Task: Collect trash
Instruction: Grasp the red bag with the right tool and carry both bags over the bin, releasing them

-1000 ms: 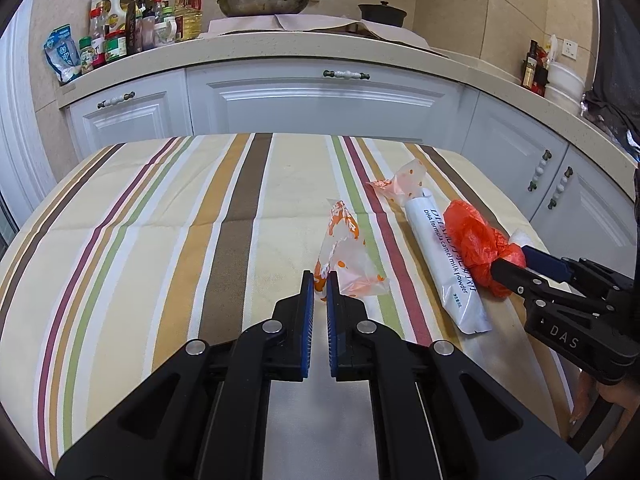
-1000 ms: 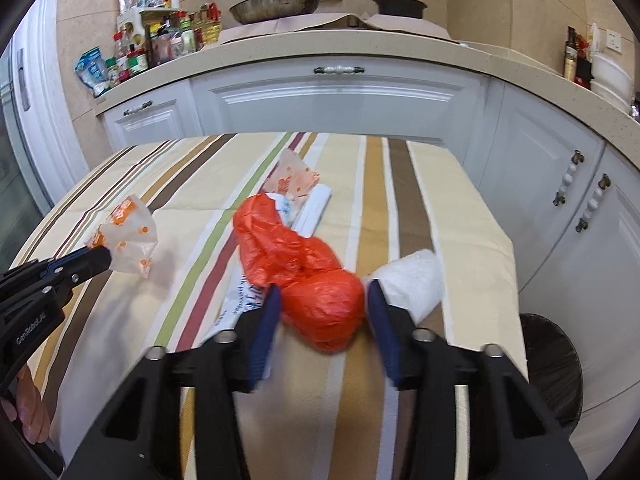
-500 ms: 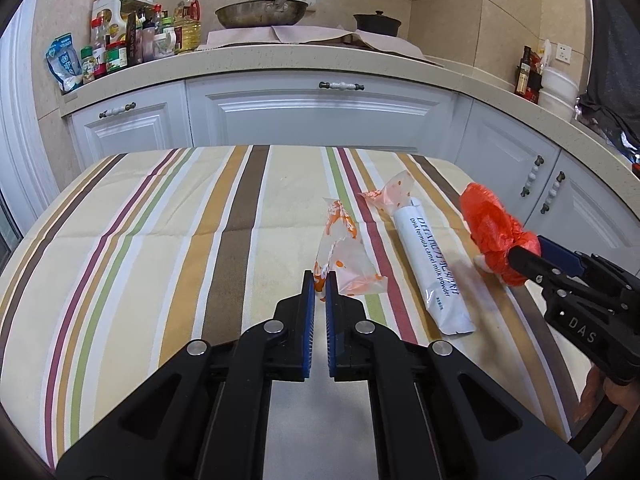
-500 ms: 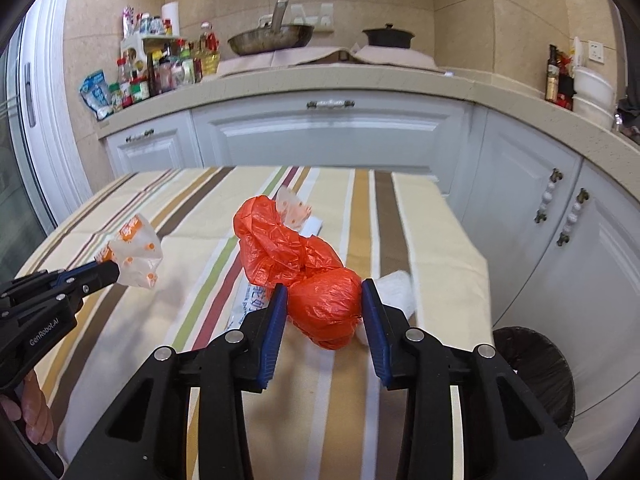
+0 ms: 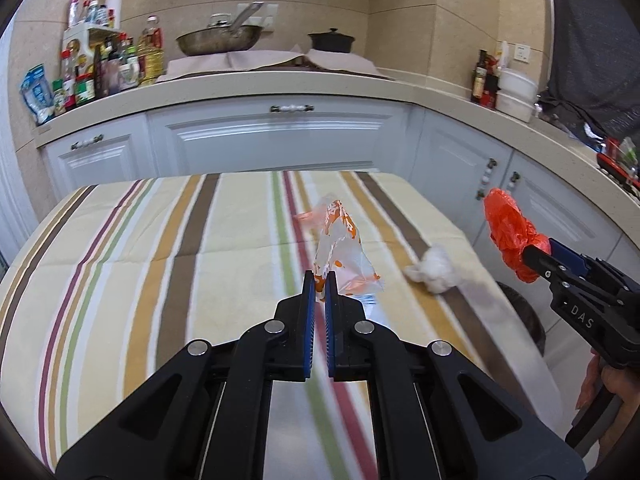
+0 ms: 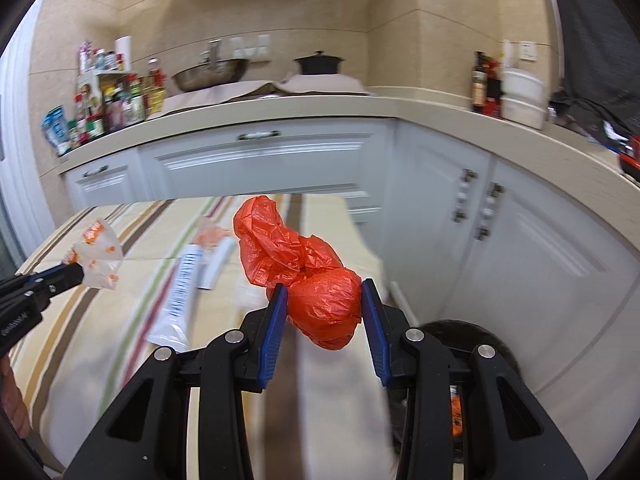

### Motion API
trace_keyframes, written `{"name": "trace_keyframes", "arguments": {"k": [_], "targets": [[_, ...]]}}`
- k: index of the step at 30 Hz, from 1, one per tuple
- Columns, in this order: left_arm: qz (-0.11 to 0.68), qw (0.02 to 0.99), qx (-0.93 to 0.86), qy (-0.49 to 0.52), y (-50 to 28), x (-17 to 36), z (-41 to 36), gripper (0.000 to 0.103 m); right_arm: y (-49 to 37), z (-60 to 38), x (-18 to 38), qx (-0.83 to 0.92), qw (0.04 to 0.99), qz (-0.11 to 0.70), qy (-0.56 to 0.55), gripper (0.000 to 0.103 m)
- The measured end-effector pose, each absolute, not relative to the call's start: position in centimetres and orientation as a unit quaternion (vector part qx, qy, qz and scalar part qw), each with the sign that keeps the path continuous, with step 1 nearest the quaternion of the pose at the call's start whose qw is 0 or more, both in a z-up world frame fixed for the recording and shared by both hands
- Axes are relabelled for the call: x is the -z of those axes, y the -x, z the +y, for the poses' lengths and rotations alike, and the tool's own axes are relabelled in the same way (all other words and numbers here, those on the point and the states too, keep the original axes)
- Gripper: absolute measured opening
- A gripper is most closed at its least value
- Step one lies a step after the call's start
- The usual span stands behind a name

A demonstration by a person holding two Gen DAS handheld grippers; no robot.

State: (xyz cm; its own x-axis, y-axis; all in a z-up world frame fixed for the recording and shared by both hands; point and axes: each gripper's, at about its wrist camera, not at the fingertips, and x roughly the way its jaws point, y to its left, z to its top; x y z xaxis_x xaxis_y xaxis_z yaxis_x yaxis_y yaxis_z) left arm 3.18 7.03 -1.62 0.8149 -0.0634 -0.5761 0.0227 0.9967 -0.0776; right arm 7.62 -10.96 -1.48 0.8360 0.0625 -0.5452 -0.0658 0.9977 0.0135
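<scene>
My left gripper [image 5: 319,280] is shut on a clear wrapper with orange print [image 5: 340,252], held up off the striped tablecloth [image 5: 160,240]; the same wrapper [image 6: 98,254] and gripper [image 6: 74,274] show at the left of the right wrist view. My right gripper [image 6: 324,292] is shut on a crumpled orange plastic bag [image 6: 316,292], lifted past the table's right edge; in the left wrist view the bag [image 5: 510,236] and gripper [image 5: 538,254] sit at the right. A white tissue wad [image 5: 434,268], a white milk-powder sachet [image 6: 180,292] and a small pinkish wrapper [image 6: 210,234] lie on the cloth.
A dark round bin [image 6: 472,332] stands on the floor below the table's right edge, also seen as bin [image 5: 520,320]. White cabinets [image 5: 280,140] and a counter with a pan [image 5: 218,42], a pot [image 5: 332,40] and bottles [image 5: 108,68] run behind and to the right.
Both grippers rose with their loads. The clear wrapper came off the cloth. The orange bag swung right, past the table edge toward the bin, uncovering the tissue wad.
</scene>
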Motion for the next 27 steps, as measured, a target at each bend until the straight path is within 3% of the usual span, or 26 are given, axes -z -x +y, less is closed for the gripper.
{"name": "trace_keyframes", "arguments": {"k": [27], "targets": [[0.308, 0.931, 0.192, -0.042, -7.5, 3.7, -15.5, 0.004, -4.2, -27.5, 5.0, 0.147, 0.943, 0.291, -0.062, 0.038]]}}
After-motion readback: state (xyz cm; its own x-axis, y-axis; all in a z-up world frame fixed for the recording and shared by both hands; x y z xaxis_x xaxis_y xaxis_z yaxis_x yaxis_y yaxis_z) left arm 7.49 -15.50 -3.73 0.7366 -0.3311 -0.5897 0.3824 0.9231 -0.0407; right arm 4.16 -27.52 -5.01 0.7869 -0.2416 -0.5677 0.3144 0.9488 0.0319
